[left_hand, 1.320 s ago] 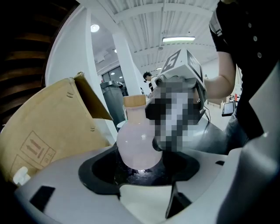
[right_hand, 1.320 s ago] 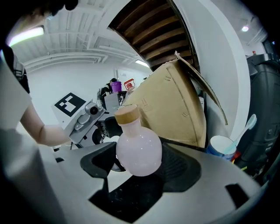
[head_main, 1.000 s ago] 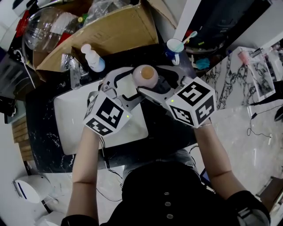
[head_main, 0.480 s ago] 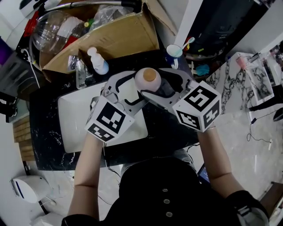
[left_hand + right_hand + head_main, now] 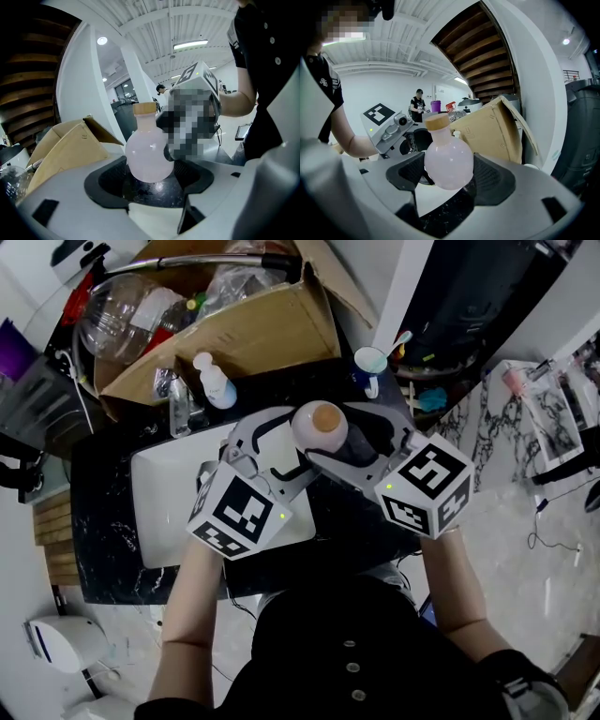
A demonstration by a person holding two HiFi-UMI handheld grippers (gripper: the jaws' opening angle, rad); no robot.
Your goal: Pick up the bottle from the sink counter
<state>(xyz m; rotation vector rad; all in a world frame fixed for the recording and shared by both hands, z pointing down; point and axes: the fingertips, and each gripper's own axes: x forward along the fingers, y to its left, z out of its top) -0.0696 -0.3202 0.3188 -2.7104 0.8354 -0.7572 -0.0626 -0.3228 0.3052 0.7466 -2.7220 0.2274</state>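
A round pale-pink bottle (image 5: 319,425) with a tan wooden cap hangs over the black counter (image 5: 103,521), at the right edge of the white sink (image 5: 169,512). My left gripper (image 5: 292,439) comes in from the lower left and my right gripper (image 5: 339,439) from the lower right. In the left gripper view the bottle's bulb (image 5: 150,154) fills the gap between my left gripper's (image 5: 150,180) dark pads. The right gripper view shows the same: the bulb (image 5: 449,164) is pressed between my right gripper's (image 5: 449,180) pads, with the counter well below it.
An open cardboard box (image 5: 234,315) full of clear plastic containers stands behind the sink. A small white bottle (image 5: 211,379) and the faucet (image 5: 178,399) are at the sink's back edge. A blue cup (image 5: 370,362) with a toothbrush stands at the back right. The counter's right edge drops to the floor.
The camera has shifted a little, so everything sits slightly lower and further right. Both grippers and the bottle keep the same positions relative to each other.
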